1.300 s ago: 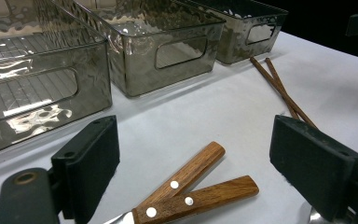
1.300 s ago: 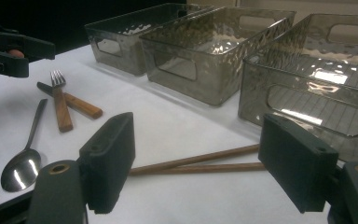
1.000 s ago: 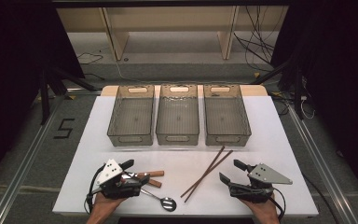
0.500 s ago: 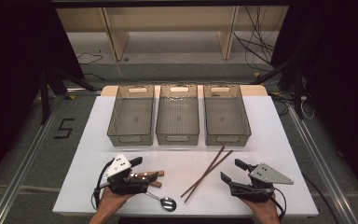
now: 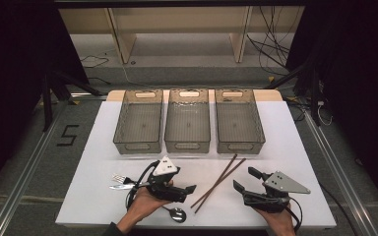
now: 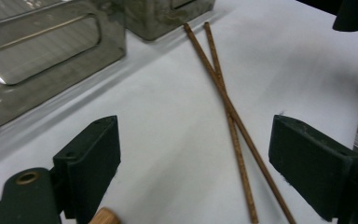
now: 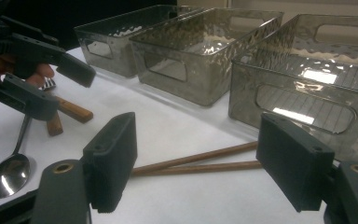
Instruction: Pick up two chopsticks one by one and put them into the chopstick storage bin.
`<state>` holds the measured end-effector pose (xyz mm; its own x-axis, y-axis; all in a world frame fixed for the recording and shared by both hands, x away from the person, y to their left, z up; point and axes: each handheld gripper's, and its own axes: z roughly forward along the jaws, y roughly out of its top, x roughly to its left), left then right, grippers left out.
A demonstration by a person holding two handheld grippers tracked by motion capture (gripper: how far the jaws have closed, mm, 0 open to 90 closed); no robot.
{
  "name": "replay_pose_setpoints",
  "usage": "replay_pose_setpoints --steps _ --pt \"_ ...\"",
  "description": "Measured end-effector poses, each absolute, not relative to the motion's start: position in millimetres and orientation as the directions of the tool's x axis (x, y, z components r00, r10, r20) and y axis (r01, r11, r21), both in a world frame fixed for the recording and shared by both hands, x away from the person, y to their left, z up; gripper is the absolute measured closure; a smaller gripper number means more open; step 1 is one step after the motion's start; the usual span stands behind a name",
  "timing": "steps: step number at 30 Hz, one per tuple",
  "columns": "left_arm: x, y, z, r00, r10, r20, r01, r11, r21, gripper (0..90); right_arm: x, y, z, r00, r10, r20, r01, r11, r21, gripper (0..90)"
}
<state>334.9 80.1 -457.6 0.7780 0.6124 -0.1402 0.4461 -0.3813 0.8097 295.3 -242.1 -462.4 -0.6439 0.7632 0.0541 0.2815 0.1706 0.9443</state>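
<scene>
Nothing looks sorted yet: the three bins (image 5: pixel 188 120) stand empty. Just in front of them on the surface (image 5: pixel 295 142) lie the chopsticks (image 5: pixel 219 181), spoon (image 5: pixel 176 213) and fork (image 5: pixel 120 179). Both the left tongs (image 5: pixel 189 191) and right tongs (image 5: pixel 243 180) gape wide, holding nothing.

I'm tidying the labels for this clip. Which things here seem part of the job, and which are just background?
Likely part of the job:
chopsticks
spoon
fork
three clear bins
left gripper, right gripper, both open

Just lying about:
cables on the floor
wooden shelf
floor marking "5"
</scene>
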Motion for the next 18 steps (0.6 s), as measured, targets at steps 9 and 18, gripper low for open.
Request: replay_pose_setpoints --steps 9,18 --pt "338 47 -457 0.821 0.559 -0.111 0.431 -0.480 0.764 16.7 296 -243 -463 -0.640 0.766 0.056 0.285 0.169 0.943 29.6" --pt "342 16 -466 0.848 0.523 -0.086 0.424 -0.573 0.701 30.4 296 -244 -463 -0.636 0.769 0.059 0.288 0.167 0.943 30.0"
